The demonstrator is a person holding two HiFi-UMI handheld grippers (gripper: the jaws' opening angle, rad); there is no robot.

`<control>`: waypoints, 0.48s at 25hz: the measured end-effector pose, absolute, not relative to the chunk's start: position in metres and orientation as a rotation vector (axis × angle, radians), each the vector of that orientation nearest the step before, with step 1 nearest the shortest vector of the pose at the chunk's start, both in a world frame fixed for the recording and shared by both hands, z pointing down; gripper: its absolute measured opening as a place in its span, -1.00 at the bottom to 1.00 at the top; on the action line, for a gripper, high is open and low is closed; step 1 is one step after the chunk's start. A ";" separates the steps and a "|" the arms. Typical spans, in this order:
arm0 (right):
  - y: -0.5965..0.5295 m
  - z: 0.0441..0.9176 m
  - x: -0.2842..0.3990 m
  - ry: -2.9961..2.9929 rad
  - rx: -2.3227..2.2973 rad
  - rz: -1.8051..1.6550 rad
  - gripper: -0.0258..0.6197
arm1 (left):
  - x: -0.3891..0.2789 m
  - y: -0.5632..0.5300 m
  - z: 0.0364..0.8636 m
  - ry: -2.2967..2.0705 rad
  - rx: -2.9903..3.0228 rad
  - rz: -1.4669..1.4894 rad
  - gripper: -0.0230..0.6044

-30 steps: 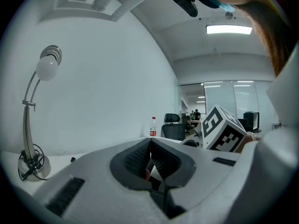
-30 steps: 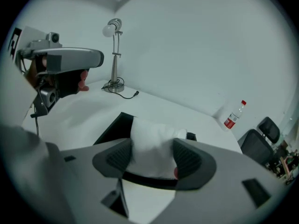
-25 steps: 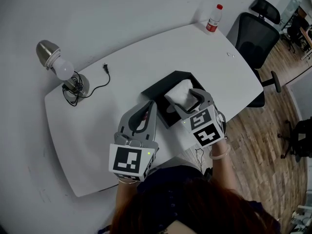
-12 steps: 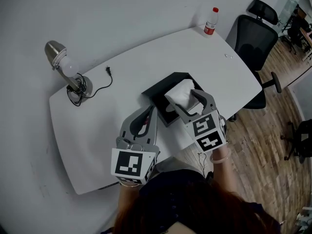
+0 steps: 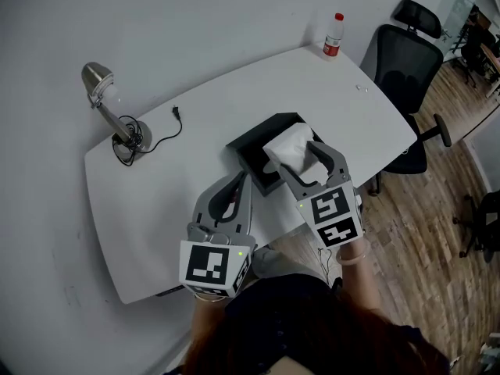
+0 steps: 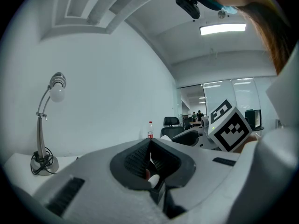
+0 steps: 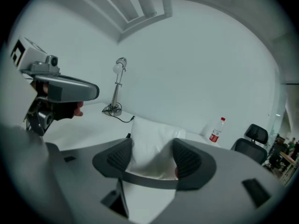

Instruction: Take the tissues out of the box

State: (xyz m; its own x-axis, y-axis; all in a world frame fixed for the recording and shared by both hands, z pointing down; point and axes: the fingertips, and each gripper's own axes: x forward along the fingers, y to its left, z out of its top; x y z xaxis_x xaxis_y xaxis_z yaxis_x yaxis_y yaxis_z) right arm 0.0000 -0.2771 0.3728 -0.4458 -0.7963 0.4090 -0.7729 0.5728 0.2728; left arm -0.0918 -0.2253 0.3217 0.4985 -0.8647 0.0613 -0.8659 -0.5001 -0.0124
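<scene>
We see a black rectangular box lying open-topped on the white table, close to the table's near edge and a little right of its middle. A wad of white paper tissues stands up out of the box's opening. We cannot tell whether its underside is clear of the box.

The right gripper reaches in from the near edge with its jaws set wide. In the right gripper view both ribbed pads press on the tissues, which pinch in between them and spread out above.

The left gripper hangs over the near edge just left of the box, apart from it. In its own view the jaws meet at the tips with nothing between them.

A silver desk lamp stands at the table's far left corner. A clear plastic bottle with a red cap stands at the far right corner. A black office chair sits off the right edge.
</scene>
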 end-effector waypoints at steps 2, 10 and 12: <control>-0.271 0.369 0.000 -2.325 1.262 -0.069 -0.02 | -0.090 -0.218 0.321 -1.570 2.702 0.096 -0.85; -0.243 0.353 0.007 -2.374 1.304 -0.100 -0.02 | -0.087 -0.186 0.319 -1.612 2.687 0.099 -0.85; -0.235 0.350 0.009 -2.384 1.311 -0.108 -0.02 | -0.085 -0.178 0.318 -1.619 2.684 0.097 -0.85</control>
